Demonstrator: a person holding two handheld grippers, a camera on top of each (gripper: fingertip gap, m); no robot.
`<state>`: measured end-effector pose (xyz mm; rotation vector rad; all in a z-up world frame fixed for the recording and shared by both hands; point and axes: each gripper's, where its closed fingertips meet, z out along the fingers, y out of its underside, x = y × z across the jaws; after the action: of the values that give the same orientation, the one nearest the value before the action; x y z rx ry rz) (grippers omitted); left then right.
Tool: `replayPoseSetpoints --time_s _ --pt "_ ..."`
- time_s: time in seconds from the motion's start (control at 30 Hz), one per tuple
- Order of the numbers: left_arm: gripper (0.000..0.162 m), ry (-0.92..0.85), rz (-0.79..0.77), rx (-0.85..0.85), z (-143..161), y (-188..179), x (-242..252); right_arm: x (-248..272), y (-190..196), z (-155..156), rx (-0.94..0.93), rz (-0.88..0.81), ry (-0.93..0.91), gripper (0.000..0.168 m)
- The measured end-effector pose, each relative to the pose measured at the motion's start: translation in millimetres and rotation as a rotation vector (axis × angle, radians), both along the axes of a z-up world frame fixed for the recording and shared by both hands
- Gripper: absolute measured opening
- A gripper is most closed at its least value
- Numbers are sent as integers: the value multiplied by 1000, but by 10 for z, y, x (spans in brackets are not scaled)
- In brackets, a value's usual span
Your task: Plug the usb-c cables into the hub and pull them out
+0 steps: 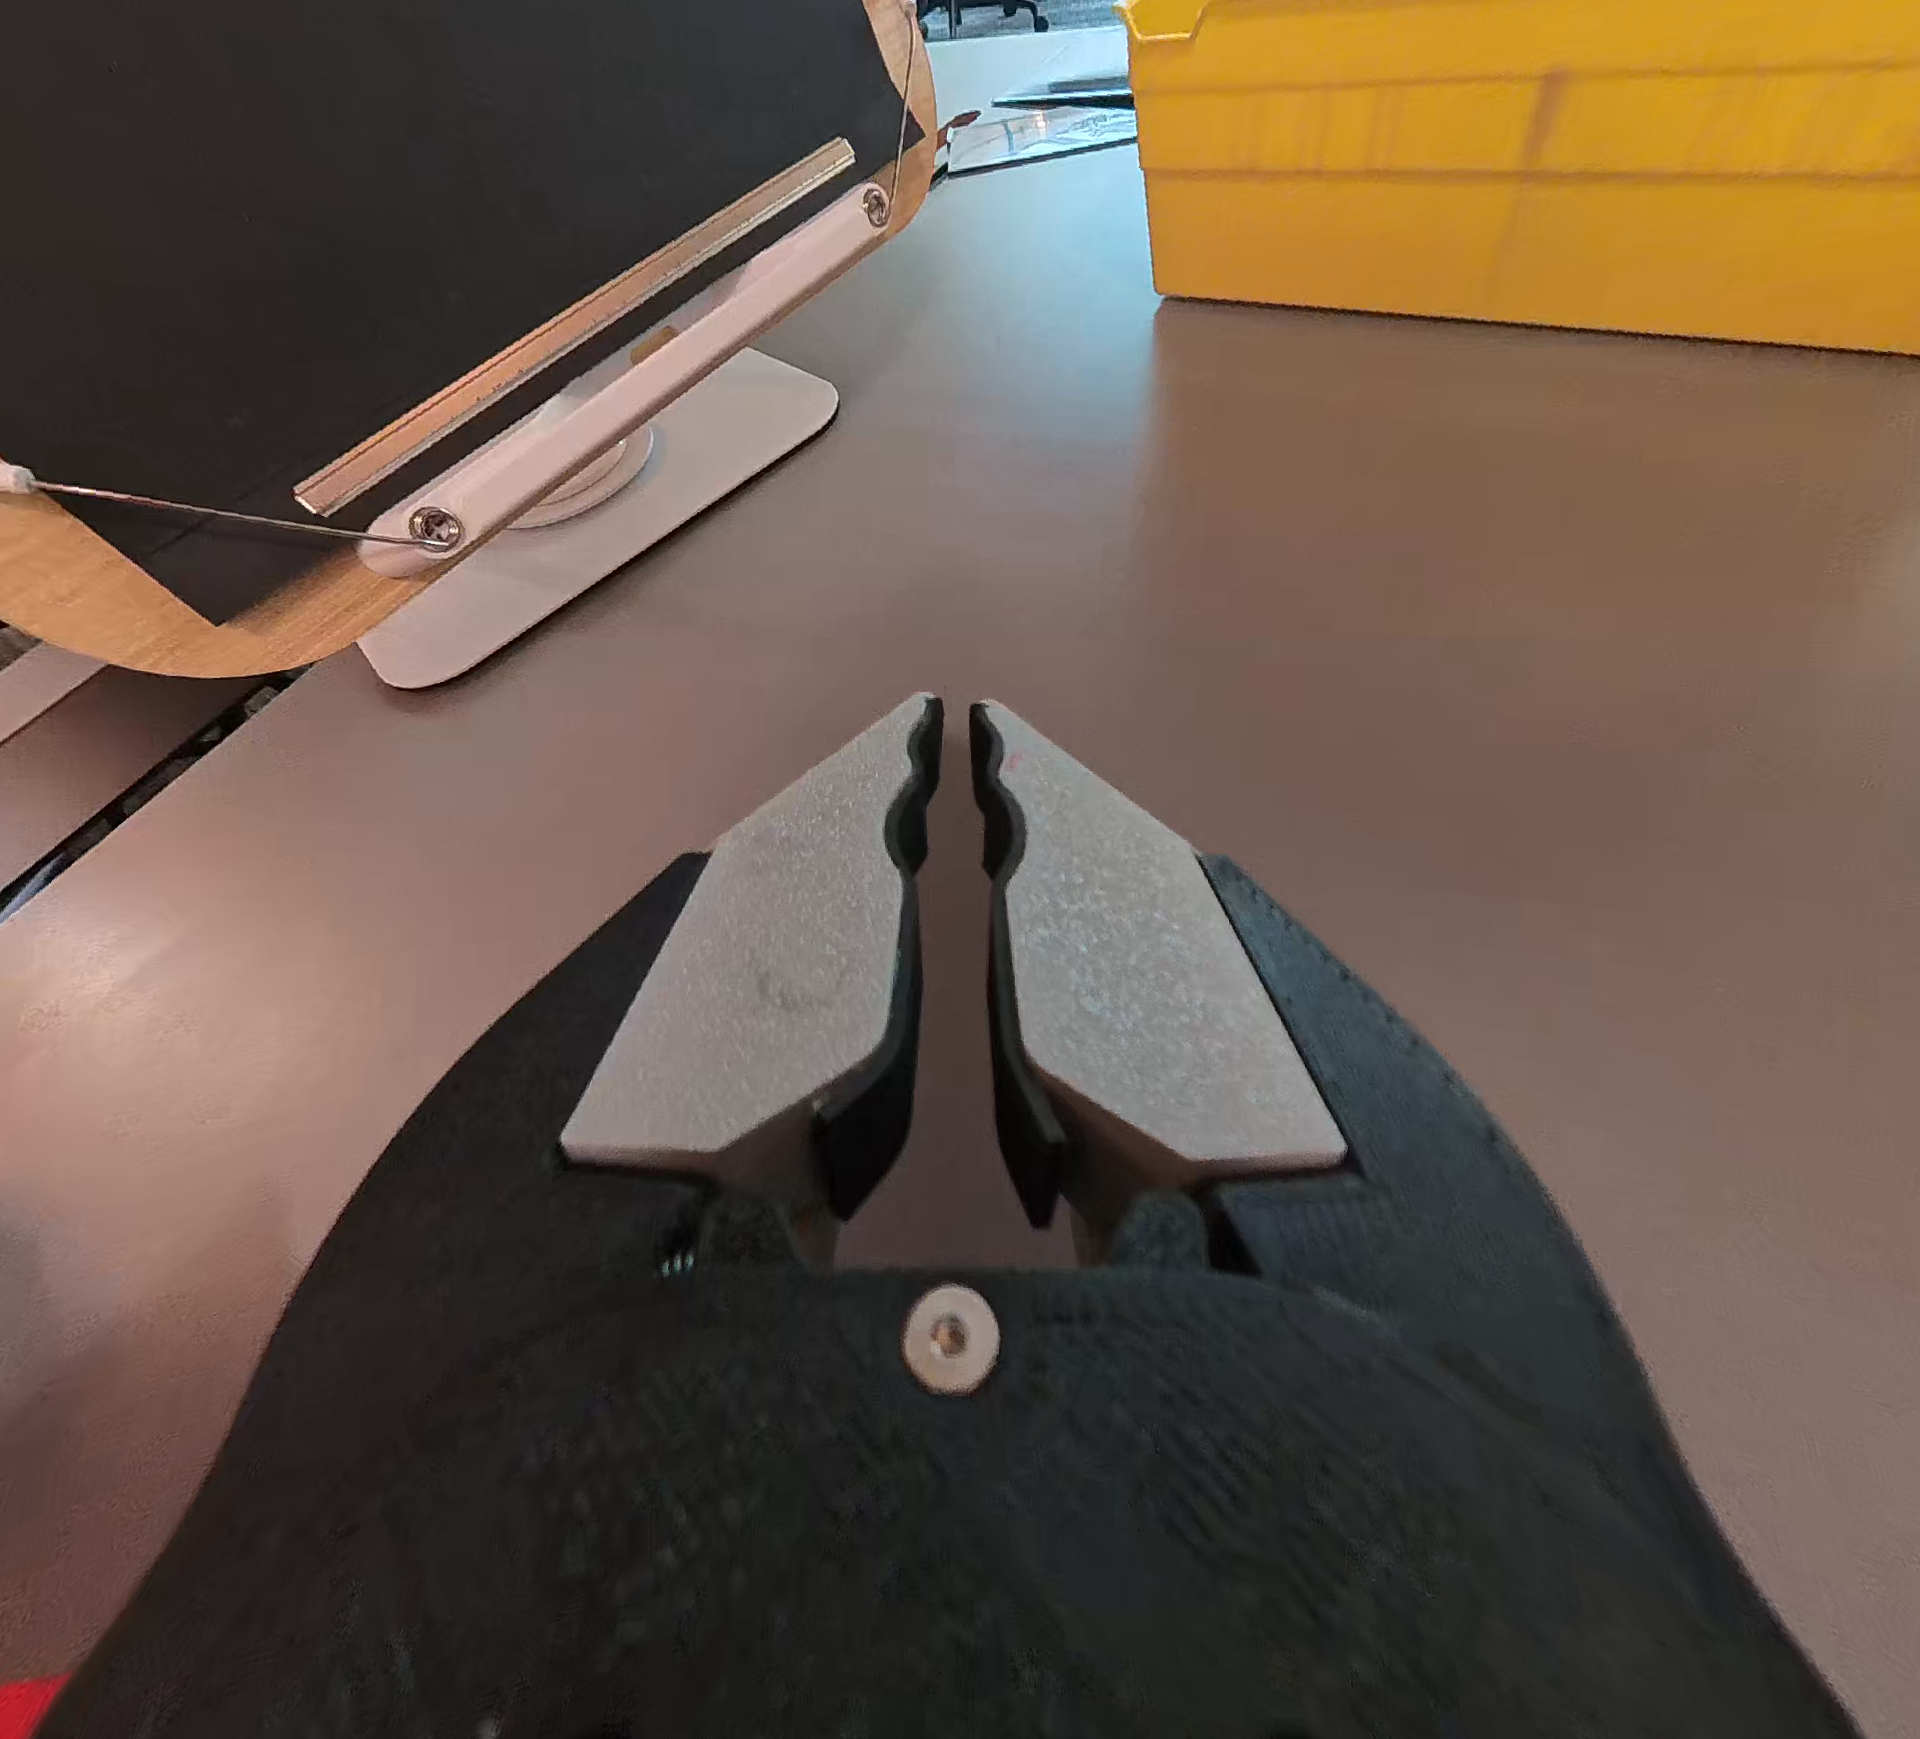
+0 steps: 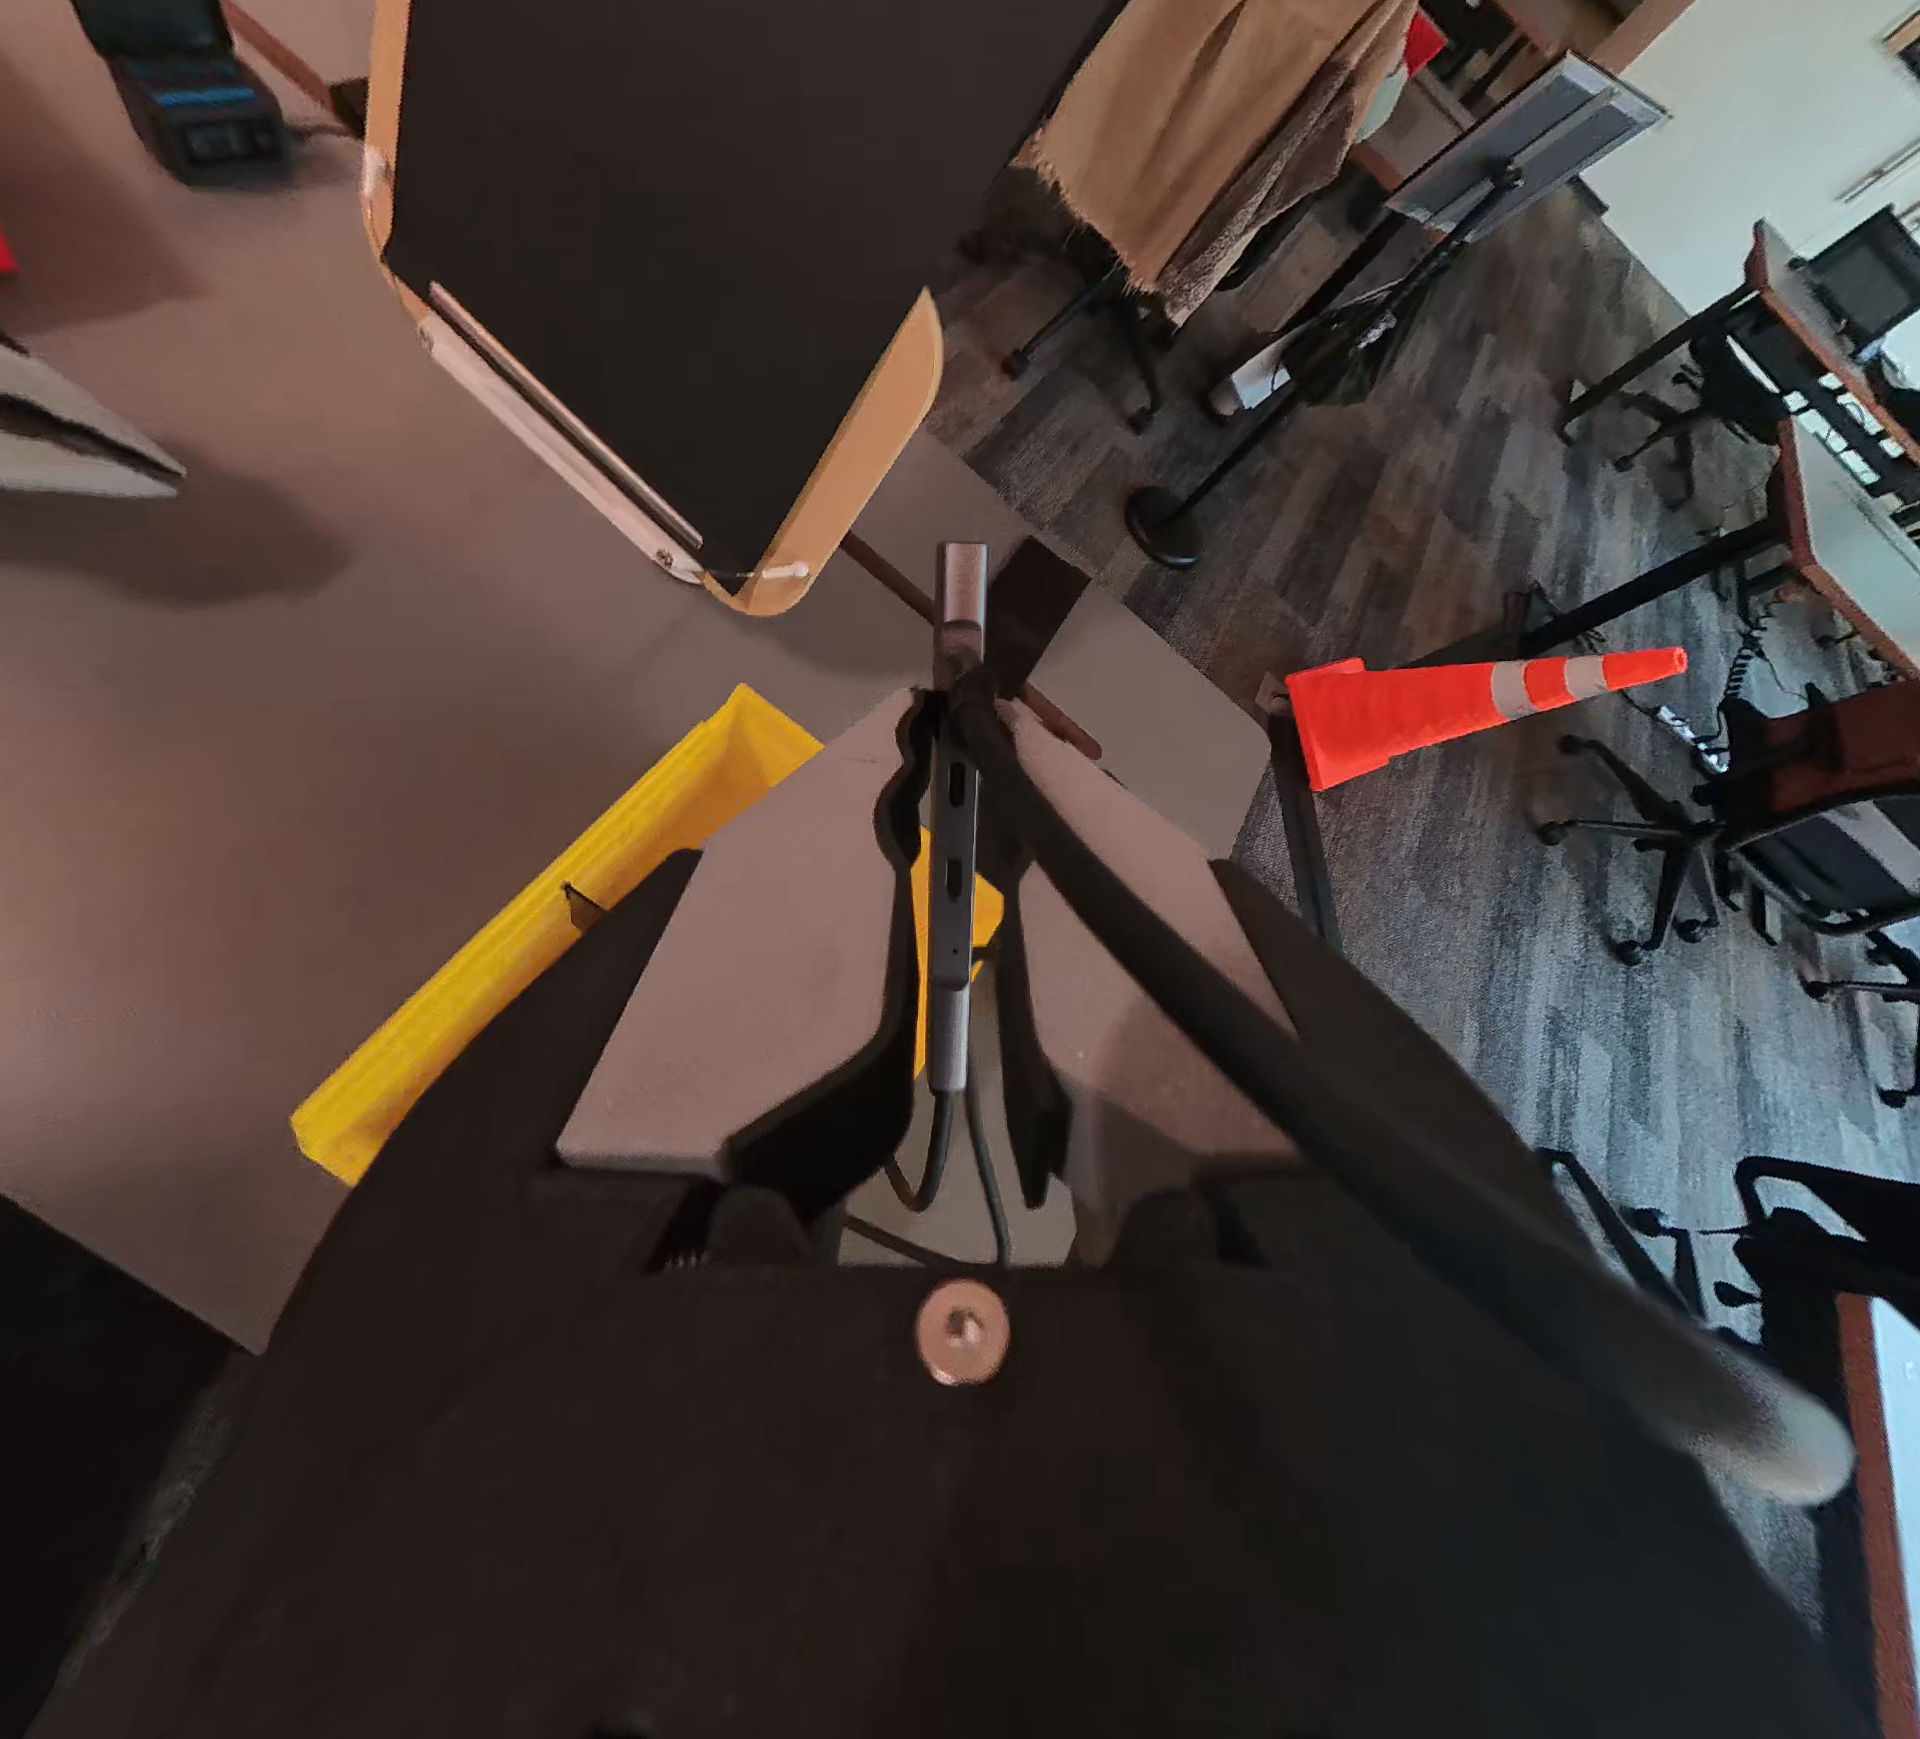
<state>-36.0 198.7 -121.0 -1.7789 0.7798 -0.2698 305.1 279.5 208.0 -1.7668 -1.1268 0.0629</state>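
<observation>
Right gripper (image 2: pixel 961 702): jaws pinched on the hub (image 2: pixel 958 816), a slim grey bar held edge-on between the pads, with 2 slot-shaped ports visible along its upward face. The grip sits near the hub's far end, which protrudes past the fingertips; judged, this leaves the ports exposed for insertion. A thick black cable (image 2: pixel 1195 993) leaves the grip point and runs back across the right finger. 2 thinner leads (image 2: pixel 966 1170) hang from the hub's near end; whether any of these is plugged in cannot be told.

Below the hub: the yellow bin (image 2: pixel 582 910), then the brown table (image 2: pixel 312 702). The hub is lifted clear of both, probably to give the other tool room.

Left gripper (image 1: pixel 956 723): jaws nearly pressed together, a thin gap remaining, nothing between them. It hovers low over the table, pointing away from the hub, apparently idle.

Beyond the hub: a black board on a white stand (image 2: pixel 665 162), upright on the table. Farther off, an orange traffic cone (image 2: pixel 1455 702) on the floor.
</observation>
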Motion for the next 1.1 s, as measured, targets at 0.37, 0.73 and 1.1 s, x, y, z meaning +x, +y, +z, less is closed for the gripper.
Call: replayPoseSetpoints --time_s 0.37,0.73,1.1 --pt "3 35 0 -19 -94 16 -5 -89 -50 329 119 111 59 6" --pt "3 31 -5 -17 -74 8 4 -40 -603 -986 -244 373 -46 6" --pt "2 86 -21 -45 -216 -2 62 274 -721 -3384 -764 173 -370 7"
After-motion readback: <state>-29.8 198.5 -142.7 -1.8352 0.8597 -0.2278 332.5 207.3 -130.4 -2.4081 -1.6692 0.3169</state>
